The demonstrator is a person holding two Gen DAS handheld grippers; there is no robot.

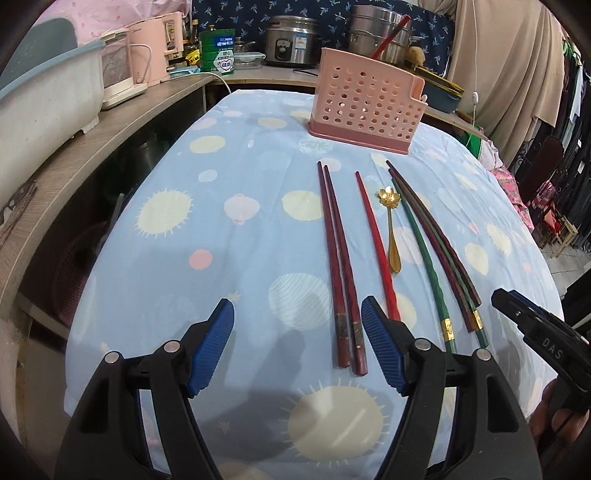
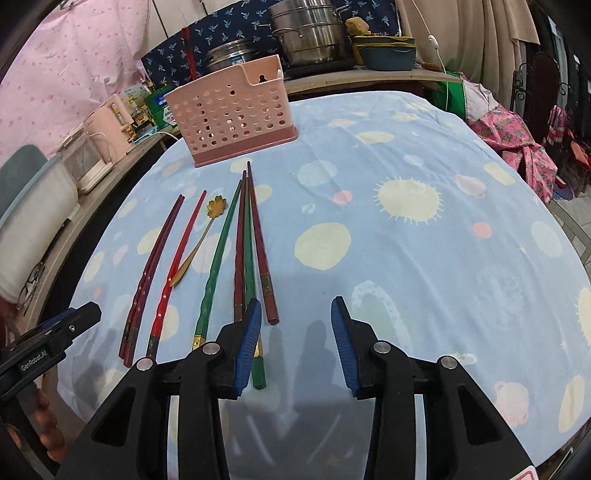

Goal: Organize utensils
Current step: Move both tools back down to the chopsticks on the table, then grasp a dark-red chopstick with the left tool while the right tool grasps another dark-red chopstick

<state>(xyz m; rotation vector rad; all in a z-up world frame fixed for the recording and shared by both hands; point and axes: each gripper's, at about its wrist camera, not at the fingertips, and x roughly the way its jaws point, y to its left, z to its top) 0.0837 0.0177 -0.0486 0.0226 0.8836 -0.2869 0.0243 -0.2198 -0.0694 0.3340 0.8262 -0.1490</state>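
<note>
A pink perforated utensil holder [image 1: 364, 107] [image 2: 231, 116] stands at the far side of the blue patterned tablecloth [image 1: 221, 240] [image 2: 406, 258]. In front of it lie a dark red chopstick pair [image 1: 338, 266] [image 2: 151, 273], a bright red chopstick [image 1: 376, 243] [image 2: 177, 266], a gold flower spoon [image 1: 391, 229] [image 2: 199, 240], green chopsticks [image 1: 424, 258] [image 2: 218, 258] and more dark red ones [image 1: 439, 247] [image 2: 258, 240]. My left gripper [image 1: 297, 347] is open and empty, above the near ends of the dark red pair. My right gripper [image 2: 295, 343] is open and empty, just right of the chopsticks' near ends.
A wooden shelf on the left holds a white tub [image 1: 48, 96], a pink kettle [image 1: 155, 44] and a green tin [image 1: 218, 51]. Steel pots [image 2: 310, 33] and a blue container [image 2: 388, 53] stand behind the table. Clothes hang at the right [image 2: 517, 144].
</note>
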